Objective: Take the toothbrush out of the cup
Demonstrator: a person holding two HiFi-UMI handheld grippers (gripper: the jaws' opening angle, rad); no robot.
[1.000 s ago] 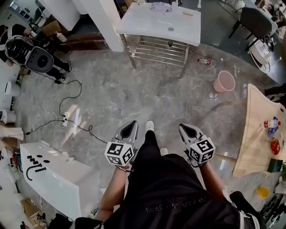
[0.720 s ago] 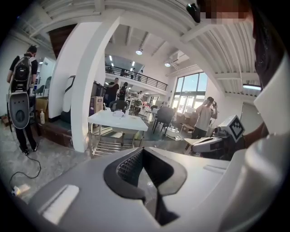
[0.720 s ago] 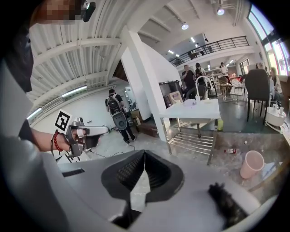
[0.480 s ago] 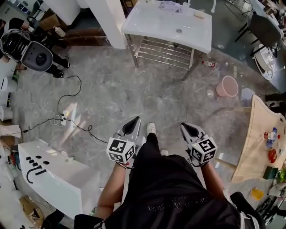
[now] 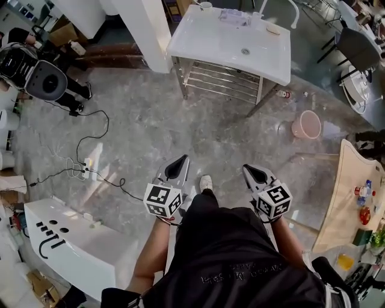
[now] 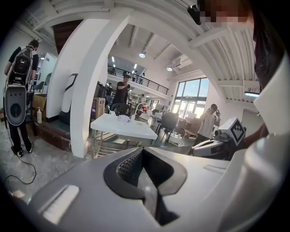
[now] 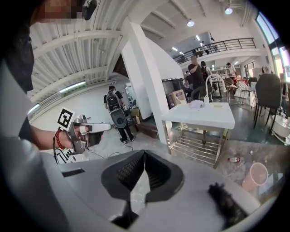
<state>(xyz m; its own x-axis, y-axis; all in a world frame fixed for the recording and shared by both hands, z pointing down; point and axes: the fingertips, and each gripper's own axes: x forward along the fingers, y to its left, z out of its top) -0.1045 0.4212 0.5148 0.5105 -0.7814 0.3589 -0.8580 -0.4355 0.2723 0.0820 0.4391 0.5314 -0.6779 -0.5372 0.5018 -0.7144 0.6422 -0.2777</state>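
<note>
Two sets of tongs face a washbasin counter across a workshop: a person in a black top holds the grey two-jaw left tongs and the matching right tongs side by side. Both are aimed at a white rectangular washbasin counter on a metal frame well ahead. Each gripper view shows its pair pressed together at the tips, pinching nothing. The small white cup sits at the counter's far left corner, well apart from both tongs. The toothbrush is too small to make out in any view, so which way it points and how its long axis lies cannot be told. A clear crumpled item and a small pale bar also lie on the counter, with a wire rack shelf beneath. Mottled grey stone floor lies between the tongs and the counter. One white square pillar stands just left of the counter. One pink plastic bucket stands on the floor to its right, and one small red-capped bottle lies near its right leg. A white power strip with a black cable lies at left, near a white cabinet. A light wooden table carrying several bottles fills the right edge. A second person with a black backpack rig stands at upper left.
</note>
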